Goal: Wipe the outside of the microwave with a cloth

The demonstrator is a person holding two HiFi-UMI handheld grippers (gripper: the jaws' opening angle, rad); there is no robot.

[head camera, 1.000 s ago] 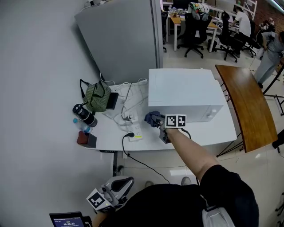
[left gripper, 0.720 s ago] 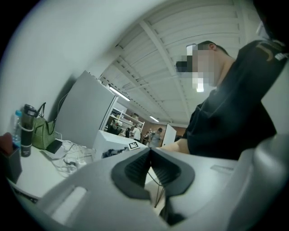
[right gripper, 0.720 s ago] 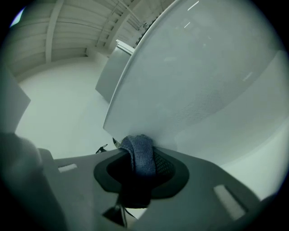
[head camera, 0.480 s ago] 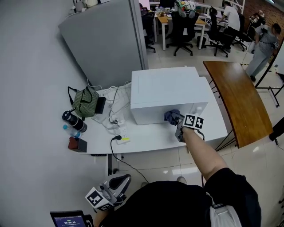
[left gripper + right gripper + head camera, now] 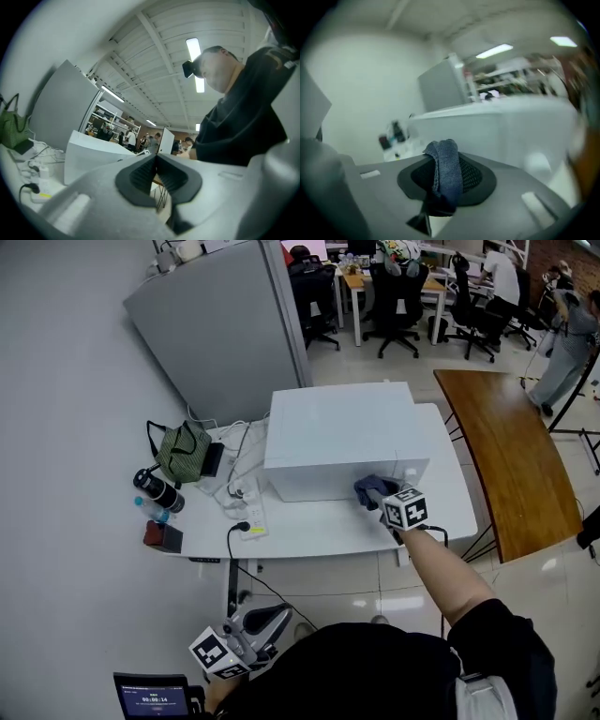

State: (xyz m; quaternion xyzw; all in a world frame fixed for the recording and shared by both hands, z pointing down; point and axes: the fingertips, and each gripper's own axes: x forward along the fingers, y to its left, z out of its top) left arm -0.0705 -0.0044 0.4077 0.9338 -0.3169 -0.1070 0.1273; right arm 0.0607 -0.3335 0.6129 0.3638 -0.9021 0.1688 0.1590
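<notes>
1. A big grey panel stands in the upper left of the head view, behind the white table.
2. A brown wooden table sits on the right side of the frame, just beside the white one.
3. The white microwave stands on the white table, in the middle of the head view. Its front faces the bottom of the frame.
4. A green bag lies on the table to the left of the microwave, with white cables next to it.
5. The right gripper is at the lower right part of the microwave's front. Its jaws are clamped on a blue cloth, which is up against the microwave's front. In the right gripper view the cloth hangs folded between the two black pads.
6. The left gripper hangs low at the bottom left of the head view, well apart from the table. In the left gripper view its jaws are pressed together with nothing between them.
7. A black bottle lies at the table's left edge.
8. A white power strip lies near the table's front edge, with a black plug in it.
</notes>
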